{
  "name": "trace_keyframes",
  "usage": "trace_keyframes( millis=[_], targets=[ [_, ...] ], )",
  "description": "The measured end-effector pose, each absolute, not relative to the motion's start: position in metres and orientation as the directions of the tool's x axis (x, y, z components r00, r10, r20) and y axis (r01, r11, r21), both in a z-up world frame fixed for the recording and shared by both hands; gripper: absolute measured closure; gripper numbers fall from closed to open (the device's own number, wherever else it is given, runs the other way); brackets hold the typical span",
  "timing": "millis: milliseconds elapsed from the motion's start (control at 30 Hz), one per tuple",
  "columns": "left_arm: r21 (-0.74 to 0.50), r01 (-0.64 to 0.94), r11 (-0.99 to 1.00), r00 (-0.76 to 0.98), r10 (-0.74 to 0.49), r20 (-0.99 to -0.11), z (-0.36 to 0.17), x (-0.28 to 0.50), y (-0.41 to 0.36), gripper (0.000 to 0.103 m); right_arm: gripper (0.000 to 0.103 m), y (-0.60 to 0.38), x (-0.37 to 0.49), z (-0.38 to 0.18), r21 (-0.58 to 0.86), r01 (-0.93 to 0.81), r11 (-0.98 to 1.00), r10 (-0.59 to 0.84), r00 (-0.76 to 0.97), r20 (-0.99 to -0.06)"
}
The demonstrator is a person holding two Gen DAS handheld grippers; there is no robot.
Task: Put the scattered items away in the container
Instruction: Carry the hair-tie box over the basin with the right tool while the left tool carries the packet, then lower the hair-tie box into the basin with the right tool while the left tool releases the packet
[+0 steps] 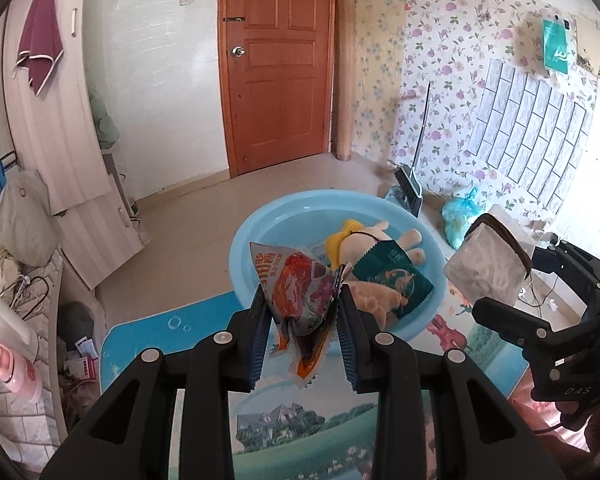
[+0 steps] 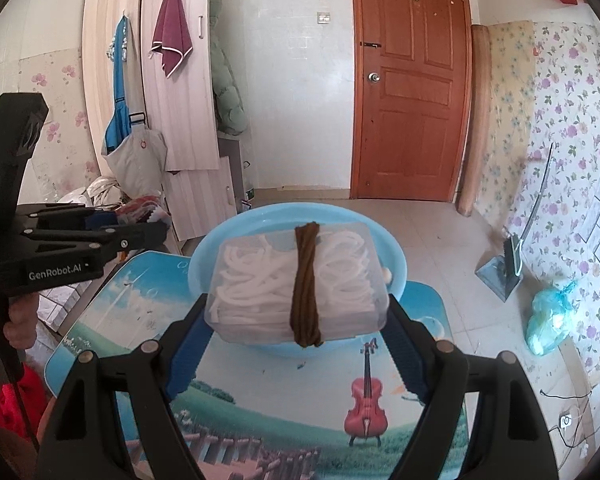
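Both tools are loaded — the left tool (image 1: 302, 330) pinches a snack packet (image 1: 300, 300), the right tool (image 2: 298, 320) clamps a clear box of white cord (image 2: 298, 282). The blue basin (image 2: 396, 264) sits straight ahead at the table's far edge, both loads short of its near rim.

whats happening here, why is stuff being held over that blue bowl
A person is tidying loose items into the light blue basin on a small picture-printed table. The left claw is shut on a crumpled snack packet, and the right claw is shut on a clear plastic box of white cord bound with a brown band. Both are held near the basin, not yet dropped in. A plush toy and a green packet already lie inside.
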State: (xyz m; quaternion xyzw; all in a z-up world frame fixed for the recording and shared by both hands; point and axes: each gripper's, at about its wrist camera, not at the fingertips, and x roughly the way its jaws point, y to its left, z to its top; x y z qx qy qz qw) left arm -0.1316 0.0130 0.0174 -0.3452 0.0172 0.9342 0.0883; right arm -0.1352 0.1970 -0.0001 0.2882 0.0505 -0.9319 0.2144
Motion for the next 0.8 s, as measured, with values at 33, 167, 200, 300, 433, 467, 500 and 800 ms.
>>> trace_keyframes(
  millis=[33, 167, 200, 300, 433, 467, 500, 800],
  targets=[
    [-0.03, -0.178, -0.984, -0.746, 0.155, -0.648, 0.017, -0.133, 0.013, 0.073, 0.021, 0.197, -0.138, 0.0, 0.031, 0.428, -0.903, -0.37, -0.742, -0.559],
    [-0.016, -0.181, -0.983, -0.741, 0.147, -0.655, 0.011, -0.149, 0.016, 0.073, 0.021, 0.195, -0.151, -0.002, 0.029, 0.431, -0.902, -0.372, -0.74, -0.56],
    [-0.016, -0.182, -0.983, -0.74, 0.148, -0.657, 0.01, -0.153, 0.016, 0.073, 0.021, 0.194, -0.154, -0.003, 0.027, 0.432, -0.901, -0.372, -0.74, -0.561],
    [-0.014, -0.19, -0.982, -0.731, 0.151, -0.665, 0.004, -0.165, 0.021, 0.073, 0.021, 0.191, -0.164, -0.006, 0.023, 0.433, -0.901, -0.37, -0.741, -0.561],
    [-0.015, -0.196, -0.981, -0.72, 0.154, -0.677, -0.006, -0.182, 0.025, 0.073, 0.021, 0.185, -0.175, -0.009, -0.006, 0.431, -0.902, -0.355, -0.75, -0.558],
    [-0.013, -0.194, -0.981, -0.718, 0.151, -0.68, -0.008, -0.185, 0.025, 0.073, 0.021, 0.185, -0.177, -0.01, -0.005, 0.433, -0.901, -0.357, -0.749, -0.558],
    [-0.011, -0.194, -0.981, -0.715, 0.149, -0.683, -0.01, -0.19, 0.026, 0.073, 0.021, 0.185, -0.18, -0.01, -0.003, 0.435, -0.901, -0.359, -0.748, -0.558],
    [-0.01, -0.216, -0.976, -0.705, 0.164, -0.69, -0.023, -0.213, 0.032, 0.073, 0.021, 0.188, -0.201, -0.018, 0.005, 0.43, -0.903, -0.355, -0.739, -0.573]
  ],
)
